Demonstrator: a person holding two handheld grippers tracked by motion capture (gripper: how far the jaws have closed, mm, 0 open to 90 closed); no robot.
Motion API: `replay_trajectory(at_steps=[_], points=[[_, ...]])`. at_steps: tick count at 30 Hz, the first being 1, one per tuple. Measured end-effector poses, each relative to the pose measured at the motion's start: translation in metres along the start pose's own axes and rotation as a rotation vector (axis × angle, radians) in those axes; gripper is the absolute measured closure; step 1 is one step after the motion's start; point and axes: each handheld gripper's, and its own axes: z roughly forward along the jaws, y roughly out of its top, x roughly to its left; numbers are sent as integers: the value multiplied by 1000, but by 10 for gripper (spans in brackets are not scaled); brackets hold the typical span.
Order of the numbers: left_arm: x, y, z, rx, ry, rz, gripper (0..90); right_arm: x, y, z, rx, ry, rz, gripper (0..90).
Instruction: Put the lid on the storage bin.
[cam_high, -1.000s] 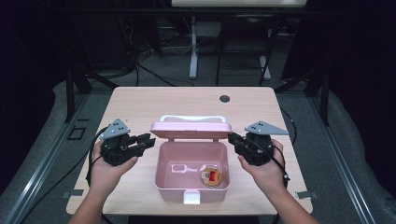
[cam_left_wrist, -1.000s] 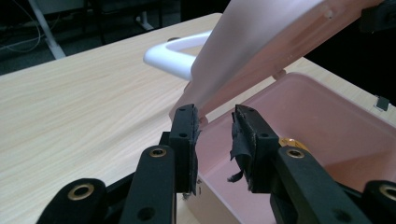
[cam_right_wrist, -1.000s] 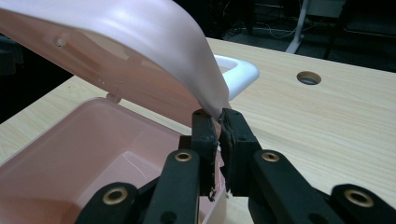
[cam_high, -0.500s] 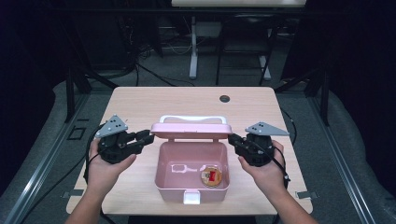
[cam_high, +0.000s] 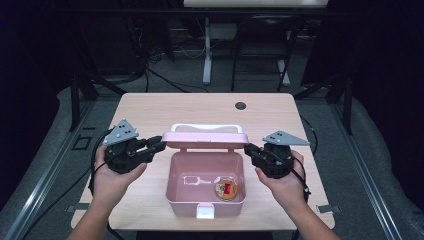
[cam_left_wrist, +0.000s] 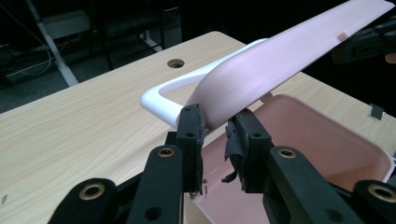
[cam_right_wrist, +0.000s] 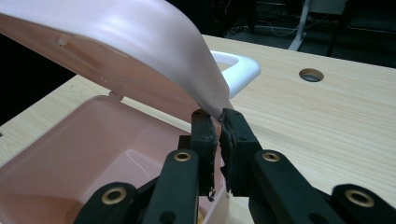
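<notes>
A pink box (cam_high: 172, 172) stands open at the table's near middle, its lid (cam_high: 205, 140) raised about level above the back edge, with a white handle (cam_high: 207, 128) behind. My left gripper (cam_high: 161, 143) is at the lid's left corner; its jaws have just been closing, and in the left gripper view the lid (cam_left_wrist: 280, 56) edge sits pinched between the pads (cam_left_wrist: 192, 126). My right gripper (cam_high: 248, 149) is shut on the lid's right corner, seen clamped on the lid (cam_right_wrist: 116, 37) in the right gripper view. Inside the box lies a round orange and red item (cam_high: 226, 188).
A white latch (cam_high: 205, 212) sticks out of the box's front wall. The wooden table (cam_high: 150, 112) has a cable hole (cam_high: 240, 106) at the back right. Dark floor, cables and stand legs lie beyond the far edge. A clear small piece (cam_high: 195, 180) lies on the box floor.
My left gripper rose a little and came in to the lid's left corner, its jaws narrowing around the edge. The right gripper and the lid have stayed where they were.
</notes>
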Motion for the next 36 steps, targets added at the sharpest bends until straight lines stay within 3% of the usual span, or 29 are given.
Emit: replay_trajectory(at_steps=[36], points=[[-1,-3,-3,8,-10,10,785,2,6,-11,-15,28,-15,813]])
